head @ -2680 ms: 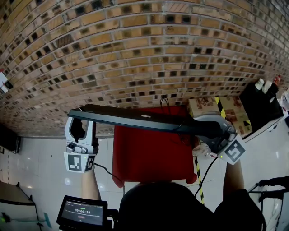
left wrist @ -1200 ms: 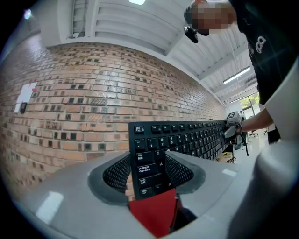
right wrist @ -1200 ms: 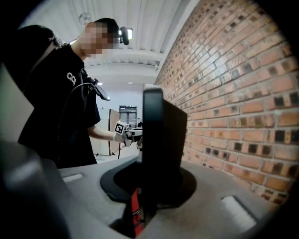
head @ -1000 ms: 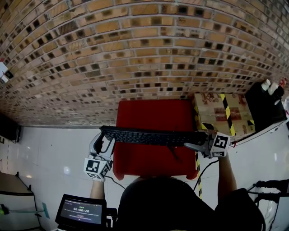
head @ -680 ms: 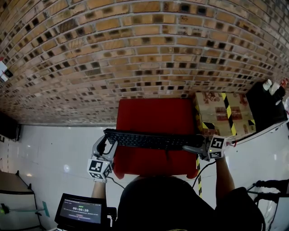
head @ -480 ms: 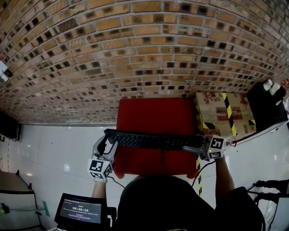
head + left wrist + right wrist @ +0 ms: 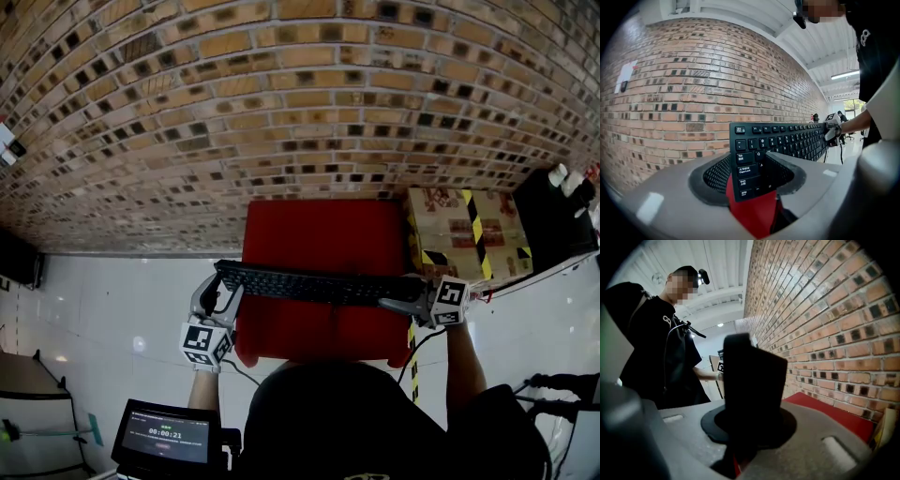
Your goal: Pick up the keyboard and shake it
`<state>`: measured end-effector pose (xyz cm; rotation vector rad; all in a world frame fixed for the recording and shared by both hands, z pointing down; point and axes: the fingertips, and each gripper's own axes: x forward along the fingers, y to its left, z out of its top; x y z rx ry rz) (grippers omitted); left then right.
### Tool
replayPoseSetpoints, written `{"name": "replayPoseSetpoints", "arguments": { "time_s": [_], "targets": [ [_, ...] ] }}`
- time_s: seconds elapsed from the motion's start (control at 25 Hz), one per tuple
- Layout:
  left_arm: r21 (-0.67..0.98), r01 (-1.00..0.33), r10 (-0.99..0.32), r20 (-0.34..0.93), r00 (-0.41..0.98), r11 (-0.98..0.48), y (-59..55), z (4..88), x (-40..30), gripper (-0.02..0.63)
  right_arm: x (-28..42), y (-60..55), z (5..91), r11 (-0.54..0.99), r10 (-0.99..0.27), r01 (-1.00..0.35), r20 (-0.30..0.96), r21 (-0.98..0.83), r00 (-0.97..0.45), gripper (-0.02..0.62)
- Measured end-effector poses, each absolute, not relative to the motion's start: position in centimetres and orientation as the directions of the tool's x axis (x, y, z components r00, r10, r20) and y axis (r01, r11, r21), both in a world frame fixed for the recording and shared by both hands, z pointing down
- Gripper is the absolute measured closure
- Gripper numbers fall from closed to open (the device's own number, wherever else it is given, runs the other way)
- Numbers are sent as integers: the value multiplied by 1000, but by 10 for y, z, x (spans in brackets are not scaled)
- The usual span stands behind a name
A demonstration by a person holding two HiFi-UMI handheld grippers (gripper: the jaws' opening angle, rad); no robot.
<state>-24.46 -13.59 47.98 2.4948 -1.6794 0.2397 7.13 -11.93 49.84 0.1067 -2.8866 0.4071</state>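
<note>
One keyboard [image 7: 319, 283], black, is held roughly level across the middle of one red bench [image 7: 319, 230], its length running from nine o'clock to three o'clock as the person faces it; whether its underside touches the red top cannot be told. Two tools are in use, one at each end. The left tool [image 7: 223, 298] is clenched on the keyboard's nine o'clock end, its jaws set wide across the depth of the board, with the Tab and Caps Lock keys showing between them in the left gripper view. The right tool [image 7: 396, 305] is clenched on the three o'clock end, where a dark slab of the keyboard fills the gap between its jaws in the right gripper view. One brick wall [image 7: 281, 94] stands at twelve o'clock behind the bench. One cardboard box [image 7: 459, 234], banded with black-and-yellow tape, sits just beside the bench at two o'clock; it is closed and its contents are not visible. One black case [image 7: 548, 225] lies farther out at two o'clock, with white items [image 7: 560, 175] on top, too small to count. One small screen [image 7: 164, 436] sits at seven o'clock.
</note>
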Motion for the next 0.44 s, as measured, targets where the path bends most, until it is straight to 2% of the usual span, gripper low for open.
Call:
{"name": "replayPoseSetpoints", "arguments": {
  "time_s": [0.44],
  "targets": [
    [16,-927,-906,207,369,-374,-137,483,-242,373,75,-122,501,958,-36,-102,240,-269,-970,535]
  ]
}}
